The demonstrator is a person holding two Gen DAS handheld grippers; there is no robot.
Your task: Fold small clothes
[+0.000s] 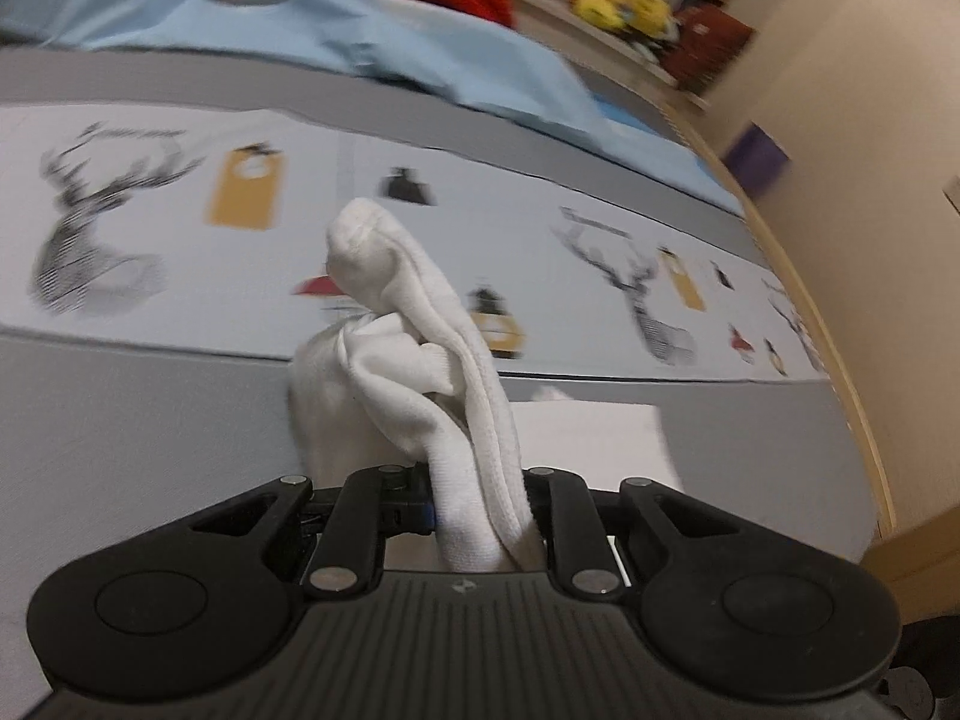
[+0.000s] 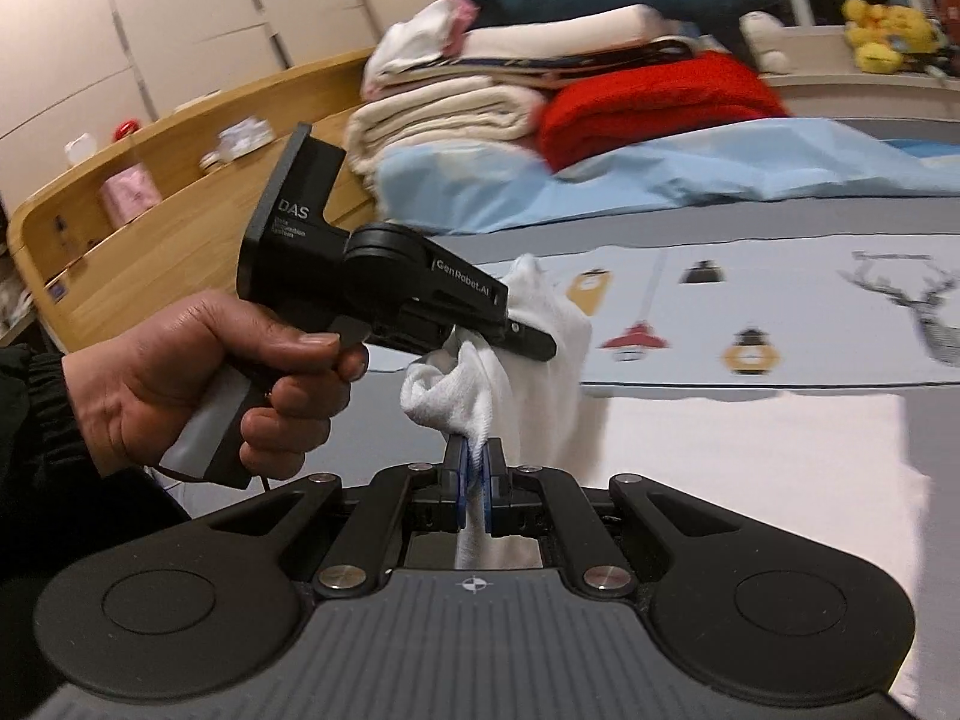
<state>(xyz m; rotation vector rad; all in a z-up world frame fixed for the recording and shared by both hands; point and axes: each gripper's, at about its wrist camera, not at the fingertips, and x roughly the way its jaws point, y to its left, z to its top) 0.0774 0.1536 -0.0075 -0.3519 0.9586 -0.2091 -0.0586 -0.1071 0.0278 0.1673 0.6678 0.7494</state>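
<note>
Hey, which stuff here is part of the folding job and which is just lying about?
Job: white sock, left gripper, right gripper, white cloth.

Lying about: red blanket, stacked cream bedding, yellow plush toys, pink bottle.

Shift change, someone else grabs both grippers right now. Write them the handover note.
Left gripper: shut on the white sock, held up off the bed cover.
Right gripper: shut on the same sock's lower bunched end, just below the left one.
Left hand grips its handle.
A flat white cloth lies on the cover under the grippers; whether it is already folded is unclear.
Done: sock picked up, held by both.
Left: lay it down, straighten it, fold it.
</note>
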